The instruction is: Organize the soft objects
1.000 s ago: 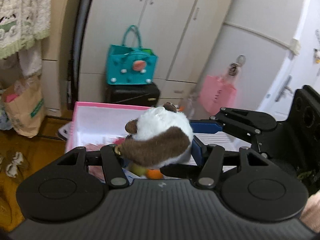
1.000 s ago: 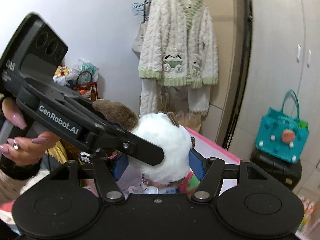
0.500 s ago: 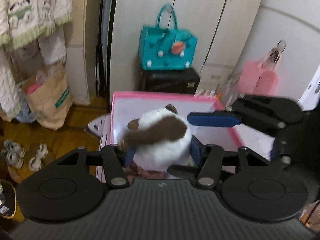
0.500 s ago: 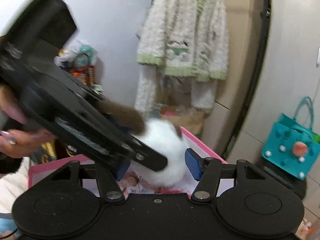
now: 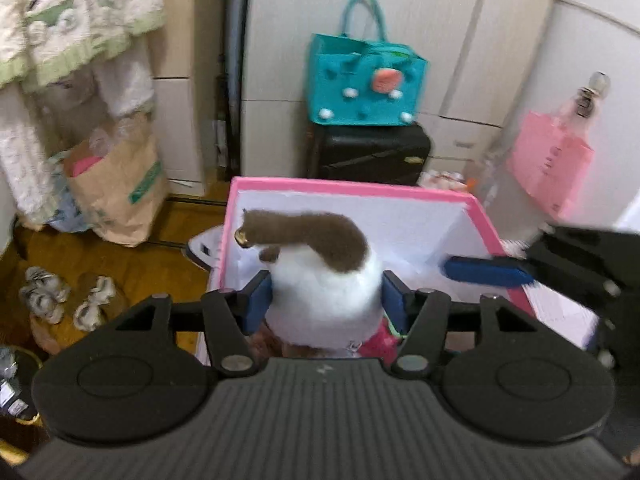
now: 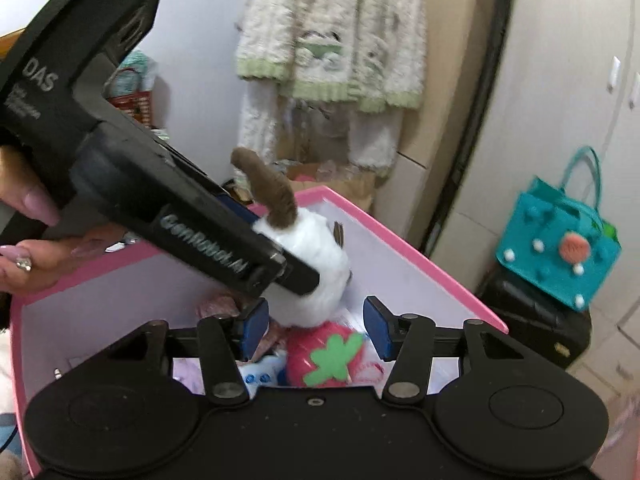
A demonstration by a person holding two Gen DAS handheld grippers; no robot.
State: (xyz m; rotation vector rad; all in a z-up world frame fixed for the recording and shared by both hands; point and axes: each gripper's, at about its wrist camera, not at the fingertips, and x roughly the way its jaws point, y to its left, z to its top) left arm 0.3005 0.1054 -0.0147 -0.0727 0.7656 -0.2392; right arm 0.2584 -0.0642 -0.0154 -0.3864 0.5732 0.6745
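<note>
From the left wrist view, I have the left hand-held gripper [image 5: 326, 304] closed about halfway on the white-and-brown plush toy [image 5: 324, 276], both blue pads pressed into its white body. It has just eased open a little with the toy between the pads, but the grip holds. The toy hangs over the near end of the pink box [image 5: 348, 189], its brown limb curling up toward the box's far wall. I judge this to be the placing step: the toy is over the box and not yet let go. Next I need to lower it among the things already inside and open wide enough for the fur to slip free. The right hand-held gripper [image 5: 488, 273] reaches in over the box's right wall, close to the toy, so I must keep the two tools from clashing. Behind the box stand a teal bag [image 5: 366, 84] on a black case [image 5: 370, 154]; a paper bag [image 5: 116, 184] sits left of the box on the floor.

From the right wrist view, my right hand-held gripper [image 6: 316, 330] is about half open with nothing pressed between its pads; its jaws have just been closing. Below it in the box lies a strawberry plush [image 6: 326, 358], right under the hanging toy. A cream cardigan [image 6: 332, 36] hangs beyond the box.
</note>
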